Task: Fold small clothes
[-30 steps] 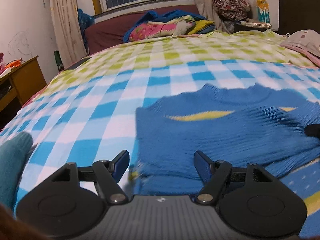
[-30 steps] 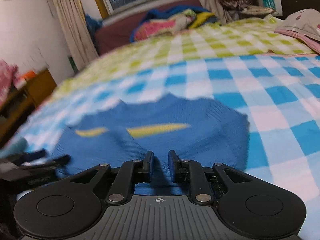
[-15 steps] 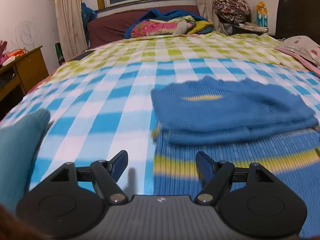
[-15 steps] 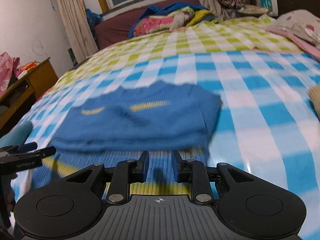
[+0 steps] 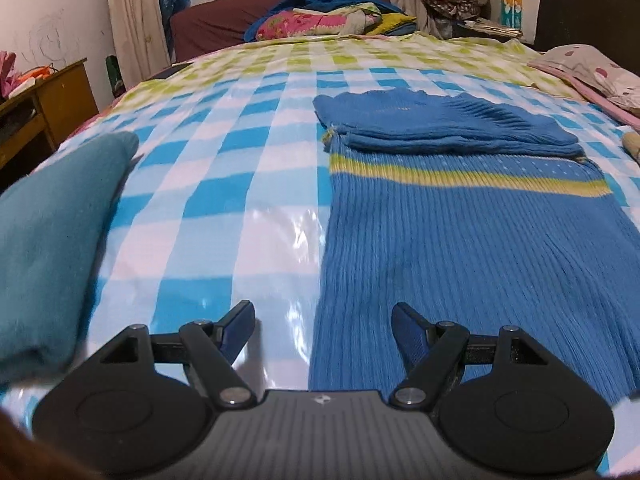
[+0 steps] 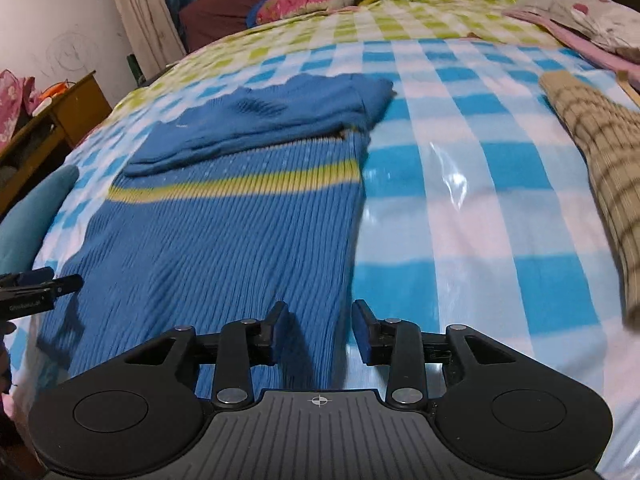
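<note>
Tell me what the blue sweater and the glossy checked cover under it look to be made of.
Blue sweater: a ribbed knit, probably wool or acrylic yarn; matte, with raised lengthwise ribs and a knitted-in yellow-green stripe. Checked cover: looks like thin plastic film or a plastic-coated sheet; white glare patches and fine crinkles show on it. The exact fibre or plastic cannot be told.

A pile of bedding (image 5: 336, 20) is seen at the headboard; a wooden desk (image 5: 48, 96) is placed beside the bed.

One blue sweater (image 5: 460, 240), one teal garment (image 5: 48, 232), one plaid garment (image 6: 600, 168), two hand-held grippers.
</note>
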Available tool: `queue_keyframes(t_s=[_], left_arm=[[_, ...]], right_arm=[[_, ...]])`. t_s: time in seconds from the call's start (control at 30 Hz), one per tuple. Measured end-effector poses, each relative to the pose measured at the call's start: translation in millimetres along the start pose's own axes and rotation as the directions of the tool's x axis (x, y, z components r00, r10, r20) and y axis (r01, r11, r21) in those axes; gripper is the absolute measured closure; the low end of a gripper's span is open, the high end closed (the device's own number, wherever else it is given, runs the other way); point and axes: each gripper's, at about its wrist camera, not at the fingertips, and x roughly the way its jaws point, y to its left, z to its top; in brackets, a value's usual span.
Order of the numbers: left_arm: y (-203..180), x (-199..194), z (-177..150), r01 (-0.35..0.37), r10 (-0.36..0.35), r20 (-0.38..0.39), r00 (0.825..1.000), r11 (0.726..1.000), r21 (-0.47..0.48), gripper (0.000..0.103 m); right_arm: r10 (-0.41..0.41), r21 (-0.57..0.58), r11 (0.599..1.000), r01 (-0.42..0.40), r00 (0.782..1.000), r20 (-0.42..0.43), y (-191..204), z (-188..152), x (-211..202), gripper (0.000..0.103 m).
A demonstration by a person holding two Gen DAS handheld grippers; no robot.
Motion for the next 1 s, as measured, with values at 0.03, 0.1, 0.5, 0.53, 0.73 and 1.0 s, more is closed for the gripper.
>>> queue_keyframes(t_s=[0.03,0.1,0.5,0.53,0.73,1.0], left_arm=[[-1,-1,-2,0.005,-0.005,-0.001,1.000,1.000,0.002,0.022],[-2,-2,-3,0.013,-0.013,-0.003,1.000,1.000,0.010,0.022],[-7,-1,-7,0.071,-0.071,-0.031,0.997,0.997,0.004,0.026],[-6,-2,-7,0.072,-0.072,-0.033,0.997,0.997,0.000,0.027],[-5,-2,-6,0.073,-0.073,-0.040,0.996,0.997,-0.006,0.027],[0,-5,-6,0.074,-0.075,-0.040,0.996,0.997,-0.038,0.042]], right_arm=[[-0.003,-0.001,1.000,0.003,1.000,0.000,1,-3,-2,0.067],[-0.014,-0.012,1.000,0.014,1.000,0.003,3,-8,-6,0.066],[-0.028,0.025,0.999,0.028,1.000,-0.006,-6,-29,-22,0.066],[-0.021,0.029,0.999,0.022,1.000,-0.009,-6,-29,-22,0.066],[0.066,0.065,0.996,-0.064,0.997,-0.036,-3,-30,-23,0.066],[0.114,0.113,0.988,-0.110,0.993,-0.034,-6,-30,-20,0.074]])
